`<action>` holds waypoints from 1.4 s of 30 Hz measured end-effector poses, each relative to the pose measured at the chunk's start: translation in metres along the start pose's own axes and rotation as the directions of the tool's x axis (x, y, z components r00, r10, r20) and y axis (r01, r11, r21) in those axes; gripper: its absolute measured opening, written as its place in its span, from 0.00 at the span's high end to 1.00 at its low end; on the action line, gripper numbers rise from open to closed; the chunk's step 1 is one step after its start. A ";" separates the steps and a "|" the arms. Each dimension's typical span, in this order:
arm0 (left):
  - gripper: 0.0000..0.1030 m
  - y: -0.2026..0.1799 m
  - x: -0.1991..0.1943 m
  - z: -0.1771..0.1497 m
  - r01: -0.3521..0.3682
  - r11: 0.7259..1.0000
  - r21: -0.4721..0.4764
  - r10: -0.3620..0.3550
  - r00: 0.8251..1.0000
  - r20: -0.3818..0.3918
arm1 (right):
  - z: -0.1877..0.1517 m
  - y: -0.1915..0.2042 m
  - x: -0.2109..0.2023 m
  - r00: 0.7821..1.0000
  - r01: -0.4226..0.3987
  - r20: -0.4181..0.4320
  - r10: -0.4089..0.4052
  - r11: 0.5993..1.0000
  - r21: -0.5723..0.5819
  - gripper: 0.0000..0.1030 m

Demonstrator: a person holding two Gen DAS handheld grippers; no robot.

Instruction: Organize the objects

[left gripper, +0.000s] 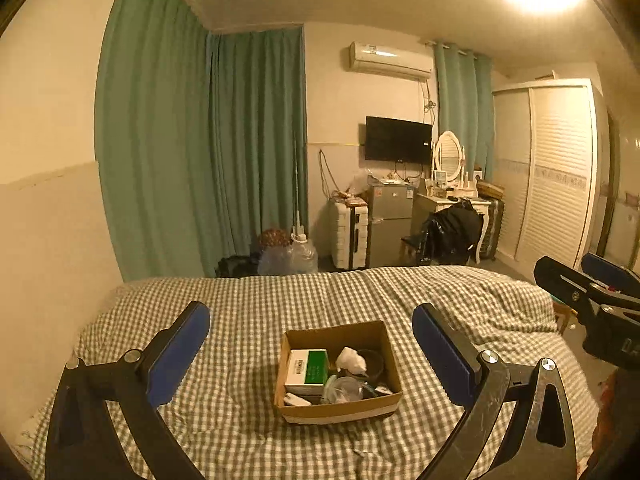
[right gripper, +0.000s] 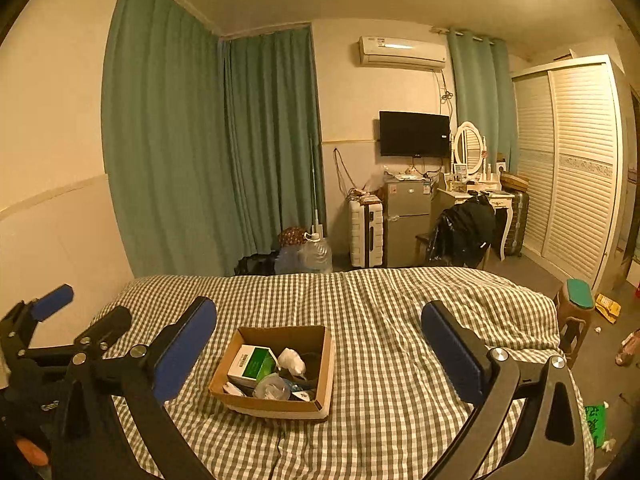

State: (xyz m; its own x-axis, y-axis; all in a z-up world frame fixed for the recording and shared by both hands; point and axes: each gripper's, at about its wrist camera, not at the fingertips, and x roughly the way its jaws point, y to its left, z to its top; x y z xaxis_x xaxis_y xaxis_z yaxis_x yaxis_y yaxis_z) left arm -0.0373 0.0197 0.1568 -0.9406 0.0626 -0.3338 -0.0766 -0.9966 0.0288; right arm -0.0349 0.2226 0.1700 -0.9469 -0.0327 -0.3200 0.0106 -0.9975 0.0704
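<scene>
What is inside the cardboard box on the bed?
The cardboard box holds a green-and-white carton, a crumpled white tissue, clear plastic, a dark round item and small white pieces. Anything beneath these is covered.

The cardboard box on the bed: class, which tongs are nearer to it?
Left, narrowly. The left tongs hang open with the cardboard box centred between their fingers; the right tongs, also open, sit beside them, the box nearer their left finger.
</scene>
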 end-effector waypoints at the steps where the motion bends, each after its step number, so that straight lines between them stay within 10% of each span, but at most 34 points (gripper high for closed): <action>1: 0.00 -0.001 0.000 -0.006 -0.003 1.000 0.010 0.003 1.000 0.001 | -0.006 -0.002 0.003 1.000 0.003 0.003 -0.003 1.000 -0.002 0.00; 16: 0.00 -0.001 0.044 -0.101 -0.070 0.998 -0.003 0.069 0.995 -0.076 | -0.114 -0.011 0.072 0.996 0.044 -0.080 -0.047 0.999 -0.030 0.00; 42: 0.00 -0.001 0.048 -0.114 -0.074 0.997 -0.011 0.073 0.990 -0.117 | -0.131 -0.008 0.080 0.994 0.026 -0.106 -0.029 0.999 -0.033 0.00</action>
State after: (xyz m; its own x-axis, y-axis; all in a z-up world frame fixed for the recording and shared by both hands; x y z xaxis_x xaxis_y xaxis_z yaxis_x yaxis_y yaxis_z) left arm -0.0442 0.0179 0.0329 -0.8983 -0.0165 -0.4390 -0.0029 -0.9991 0.0434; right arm -0.0688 0.2198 0.0199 -0.9072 -0.0100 -0.4206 -0.0035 -0.9995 0.0313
